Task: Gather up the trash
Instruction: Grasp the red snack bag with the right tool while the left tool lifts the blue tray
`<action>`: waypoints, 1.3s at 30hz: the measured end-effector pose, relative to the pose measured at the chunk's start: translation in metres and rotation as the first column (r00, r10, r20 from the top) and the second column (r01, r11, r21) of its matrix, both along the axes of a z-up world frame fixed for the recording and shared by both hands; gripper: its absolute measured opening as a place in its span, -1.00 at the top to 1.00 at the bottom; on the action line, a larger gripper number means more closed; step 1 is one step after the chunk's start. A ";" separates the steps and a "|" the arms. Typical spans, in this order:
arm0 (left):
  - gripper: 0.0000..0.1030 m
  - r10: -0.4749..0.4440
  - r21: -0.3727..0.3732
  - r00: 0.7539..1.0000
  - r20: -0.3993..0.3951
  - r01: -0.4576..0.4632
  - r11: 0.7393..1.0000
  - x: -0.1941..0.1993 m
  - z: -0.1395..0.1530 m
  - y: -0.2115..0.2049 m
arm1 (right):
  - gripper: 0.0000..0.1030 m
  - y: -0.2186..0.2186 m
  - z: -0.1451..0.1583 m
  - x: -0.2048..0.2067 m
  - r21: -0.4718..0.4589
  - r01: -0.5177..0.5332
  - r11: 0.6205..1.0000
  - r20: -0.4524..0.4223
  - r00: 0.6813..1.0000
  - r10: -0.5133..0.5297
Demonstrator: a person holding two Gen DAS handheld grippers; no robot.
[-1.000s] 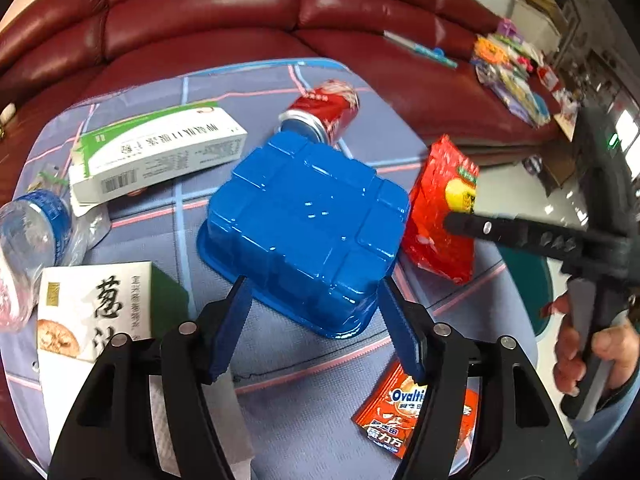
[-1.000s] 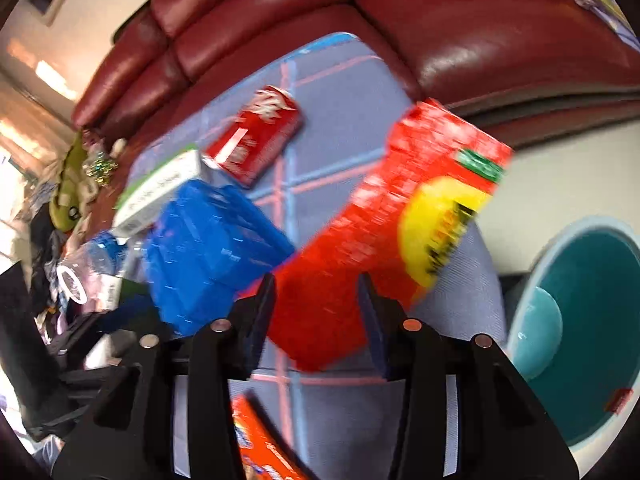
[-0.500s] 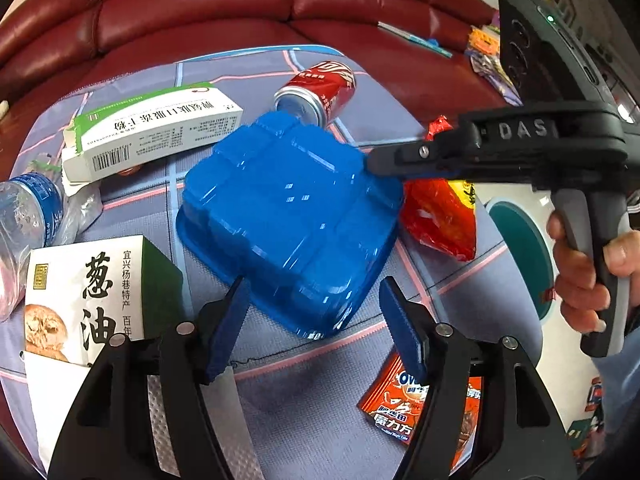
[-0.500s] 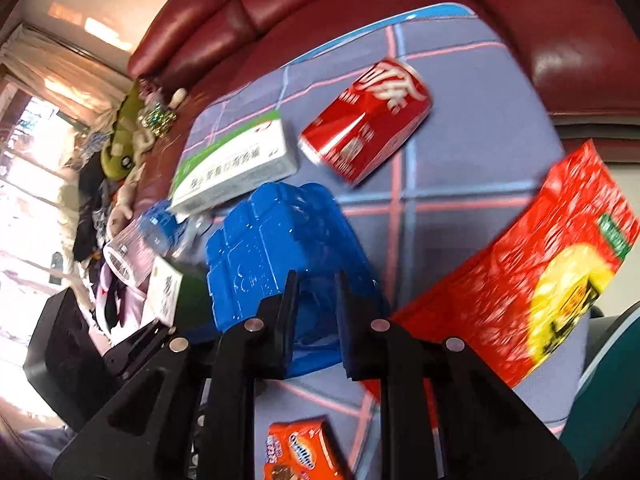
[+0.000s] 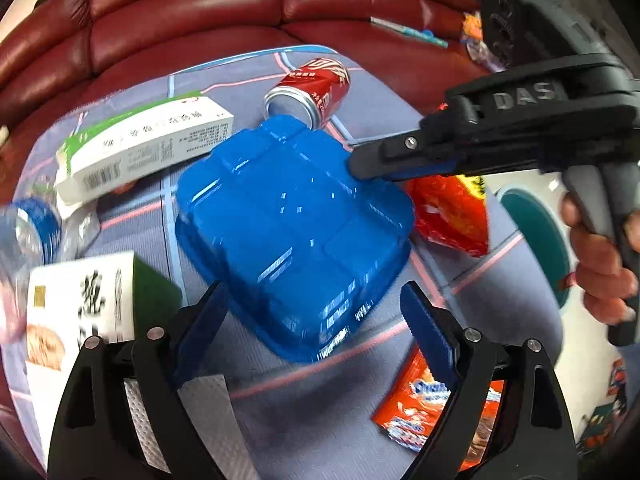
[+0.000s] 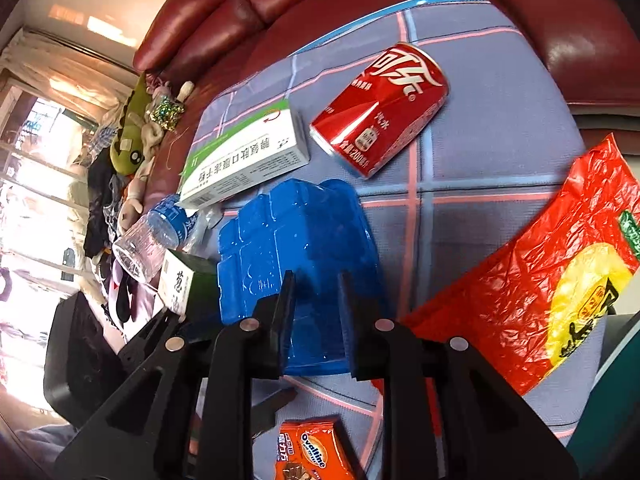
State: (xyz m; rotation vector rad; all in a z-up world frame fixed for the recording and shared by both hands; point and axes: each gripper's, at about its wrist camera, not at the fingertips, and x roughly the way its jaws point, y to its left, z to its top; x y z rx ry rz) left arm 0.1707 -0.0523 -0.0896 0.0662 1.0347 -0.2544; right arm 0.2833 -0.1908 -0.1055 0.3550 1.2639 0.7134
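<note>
Your left tongs point(image 5: 316, 312) are spreading around the inverted blue tray point(image 5: 294, 232); your right tongs point(image 6: 316, 300) are opening, straddling its edge without pinching.

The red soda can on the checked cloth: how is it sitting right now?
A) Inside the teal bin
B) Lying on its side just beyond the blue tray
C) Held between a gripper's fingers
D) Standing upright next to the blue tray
B. The red soda can lies on its side on the checked cloth, just past the far edge of the upturned blue tray, with no gripper on it.
</note>
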 end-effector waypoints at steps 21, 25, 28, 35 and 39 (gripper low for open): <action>0.03 -0.057 -0.124 0.996 0.073 0.066 0.990 -0.043 0.072 0.010 | 0.33 -0.041 0.002 -0.074 0.185 0.138 0.973 -0.119 0.986 -0.117; 0.04 -0.071 -0.192 0.997 0.015 0.072 0.979 -0.047 0.067 0.011 | 0.33 -0.050 -0.016 -0.098 0.235 0.190 0.953 -0.184 0.972 -0.148; 0.04 -0.104 -0.195 0.995 0.015 0.104 0.975 -0.056 0.064 0.000 | 0.35 -0.068 -0.031 -0.115 0.273 0.259 0.926 -0.235 0.952 -0.196; 0.04 -0.194 -0.200 0.980 0.041 0.198 0.960 -0.077 0.071 -0.028 | 0.44 -0.106 -0.032 -0.152 0.237 0.351 0.906 -0.188 0.931 -0.312; 0.04 -0.158 -0.179 0.986 0.060 0.166 0.970 -0.081 0.076 -0.026 | 0.44 -0.090 -0.018 -0.152 0.134 0.312 0.941 -0.104 0.948 -0.299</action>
